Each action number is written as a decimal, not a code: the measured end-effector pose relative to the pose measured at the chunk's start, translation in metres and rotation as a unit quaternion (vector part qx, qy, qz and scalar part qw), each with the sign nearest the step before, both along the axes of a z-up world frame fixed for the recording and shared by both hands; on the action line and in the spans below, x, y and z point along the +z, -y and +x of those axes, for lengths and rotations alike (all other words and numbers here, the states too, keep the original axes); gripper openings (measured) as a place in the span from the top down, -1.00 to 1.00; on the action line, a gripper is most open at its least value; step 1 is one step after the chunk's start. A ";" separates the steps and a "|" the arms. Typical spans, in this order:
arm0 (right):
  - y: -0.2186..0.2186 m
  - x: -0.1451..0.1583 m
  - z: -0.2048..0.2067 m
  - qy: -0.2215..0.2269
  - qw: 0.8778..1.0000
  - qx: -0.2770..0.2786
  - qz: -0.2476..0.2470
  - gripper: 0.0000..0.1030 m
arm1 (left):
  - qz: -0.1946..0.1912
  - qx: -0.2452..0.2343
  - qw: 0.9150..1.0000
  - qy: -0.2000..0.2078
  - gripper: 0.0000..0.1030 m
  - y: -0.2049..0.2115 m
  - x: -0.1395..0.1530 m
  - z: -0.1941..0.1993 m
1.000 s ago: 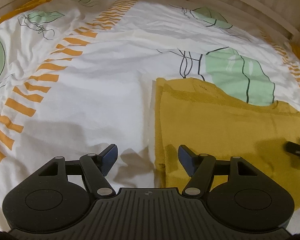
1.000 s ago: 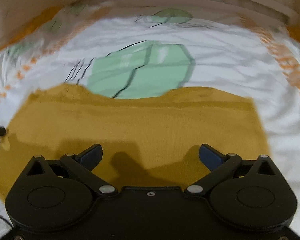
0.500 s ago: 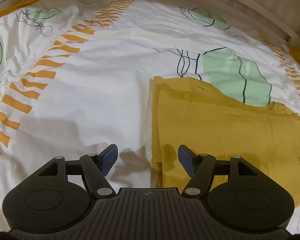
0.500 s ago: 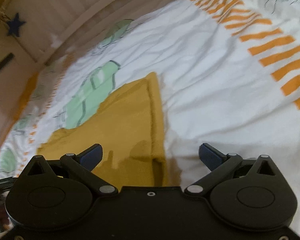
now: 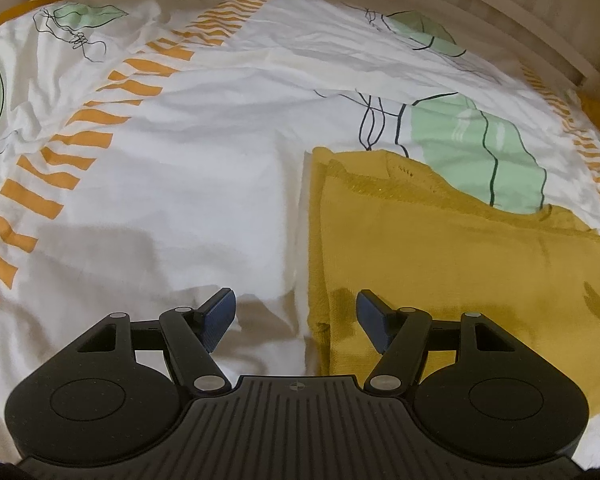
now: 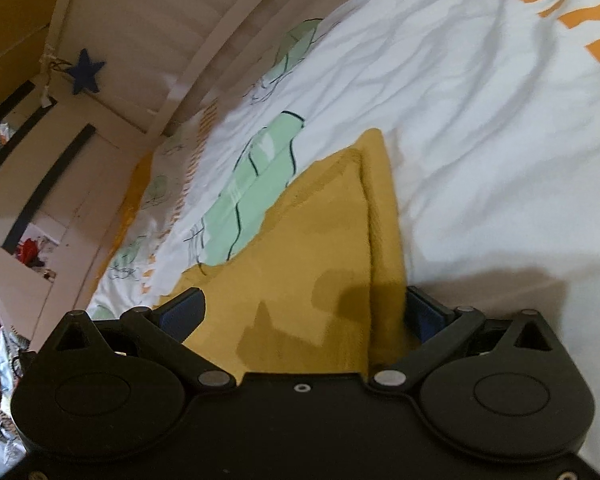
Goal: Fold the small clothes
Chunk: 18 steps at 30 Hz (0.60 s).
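Note:
A mustard-yellow knit garment (image 5: 440,248) lies folded flat on the bed sheet (image 5: 180,184). My left gripper (image 5: 296,314) is open and hovers over the garment's near left edge, its right finger above the cloth and its left finger above the sheet. In the right wrist view the same garment (image 6: 320,248) runs between the open fingers of my right gripper (image 6: 300,312). Its folded edge lies against the right finger (image 6: 424,316). The view is tilted. Nothing is held.
The sheet is white with orange stripes (image 5: 80,136) and green leaf prints (image 5: 472,148). A pale wooden bed rail (image 5: 500,12) runs along the far side. In the right wrist view, a blue star (image 6: 85,72) hangs on the rail and room clutter (image 6: 32,256) lies beyond.
My right gripper swung from facing the garment head-on to a tilted view along its edge and came down close to the cloth. My left gripper stayed nearly still.

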State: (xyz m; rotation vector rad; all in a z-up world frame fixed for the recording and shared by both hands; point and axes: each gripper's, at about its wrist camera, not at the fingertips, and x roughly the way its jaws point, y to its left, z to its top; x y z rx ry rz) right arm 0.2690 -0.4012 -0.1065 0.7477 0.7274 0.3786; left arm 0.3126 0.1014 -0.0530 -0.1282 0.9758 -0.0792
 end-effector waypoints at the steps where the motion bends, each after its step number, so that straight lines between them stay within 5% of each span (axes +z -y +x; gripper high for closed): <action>1: -0.001 -0.001 0.002 0.002 1.000 0.006 0.001 -1.00 | 0.000 0.000 1.000 0.000 -0.27 0.000 0.000 0.000; 10: -0.003 0.001 0.006 0.008 0.999 0.035 0.010 -0.94 | 0.001 0.000 1.000 -0.004 -0.27 0.002 -0.001 0.001; 11: -0.006 0.002 0.006 0.005 0.999 0.037 0.008 -0.82 | 0.001 0.000 1.000 -0.003 -0.27 0.002 -0.001 0.002; 13: -0.013 0.002 0.009 -0.023 0.999 0.032 -0.002 0.03 | 0.001 0.000 1.000 -0.001 -0.27 0.002 0.000 0.001; 14: -0.019 0.004 0.010 -0.039 0.999 0.025 -0.023 0.20 | 0.001 0.000 1.000 0.000 -0.27 0.002 0.001 0.001; 18: -0.045 0.026 0.008 -0.040 0.996 0.014 -0.073 0.38 | 0.001 0.003 1.000 0.005 -0.27 -0.001 0.004 0.001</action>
